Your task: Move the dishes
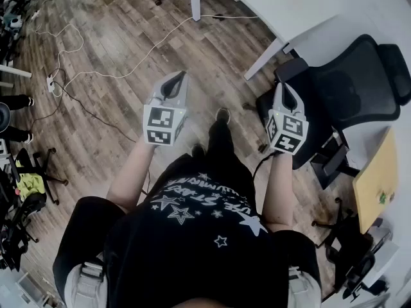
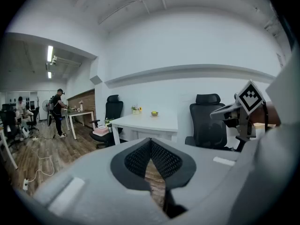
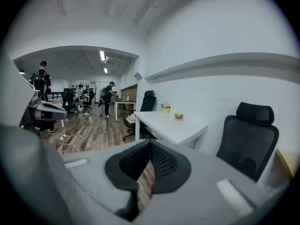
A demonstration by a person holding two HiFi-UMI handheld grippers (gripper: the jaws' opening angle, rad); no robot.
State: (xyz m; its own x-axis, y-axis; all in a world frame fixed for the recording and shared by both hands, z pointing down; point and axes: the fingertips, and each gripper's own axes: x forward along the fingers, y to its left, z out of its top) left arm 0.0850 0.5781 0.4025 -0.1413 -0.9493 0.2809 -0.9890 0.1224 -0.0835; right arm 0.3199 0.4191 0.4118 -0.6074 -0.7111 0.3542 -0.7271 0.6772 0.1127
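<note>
A small bowl on a saucer [image 2: 154,113] stands on the white table [image 2: 154,124], far ahead of both grippers; in the right gripper view the bowl [image 3: 179,116] sits near the table's far end. My left gripper [image 1: 176,77] and right gripper [image 1: 282,88] are held at waist height over the wooden floor, side by side, pointing forward. Both are shut with nothing between the jaws. The left gripper's tips [image 2: 151,142] meet, and so do the right gripper's [image 3: 150,145].
A black office chair [image 1: 350,85] stands just right of my right gripper, beside the white table [image 1: 289,5]. A small vase of flowers [image 2: 136,109] is on the table. Cables [image 1: 83,76] run across the floor. People [image 3: 109,97] stand at desks far back.
</note>
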